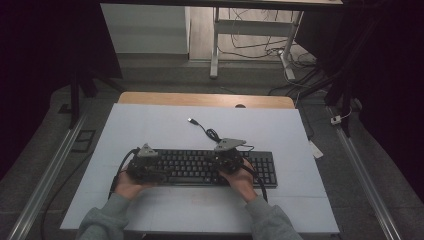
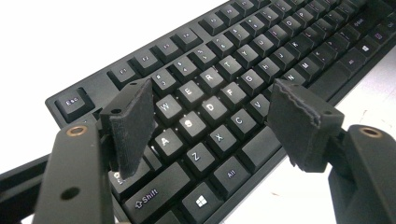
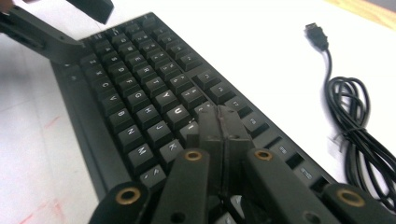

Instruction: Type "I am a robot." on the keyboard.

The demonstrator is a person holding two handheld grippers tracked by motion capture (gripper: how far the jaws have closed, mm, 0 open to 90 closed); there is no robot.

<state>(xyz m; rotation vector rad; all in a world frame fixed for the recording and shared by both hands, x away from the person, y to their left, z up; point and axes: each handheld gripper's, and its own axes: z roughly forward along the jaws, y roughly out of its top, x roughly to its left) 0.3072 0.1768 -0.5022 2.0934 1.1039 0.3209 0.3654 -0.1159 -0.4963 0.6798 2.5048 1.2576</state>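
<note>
A black keyboard (image 1: 200, 167) lies across the white table top (image 1: 150, 130), seen close in the left gripper view (image 2: 233, 60) and the right gripper view (image 3: 140, 93). My left gripper (image 2: 212, 123) hangs open over its left end, jaws wide apart above the A, S, Z, X keys with nothing between them. My right gripper (image 3: 220, 126) is shut, its pads pressed together with tips down among the keys right of the middle. In the high view the left gripper (image 1: 145, 162) and the right gripper (image 1: 227, 155) sit at the two sides of the keyboard.
The keyboard's black cable (image 3: 355, 116) lies coiled behind it, its USB plug (image 1: 192, 120) loose on the table. The table's wooden far edge (image 1: 205, 99) lies beyond. A desk frame (image 1: 215, 45) and floor cables stand farther back.
</note>
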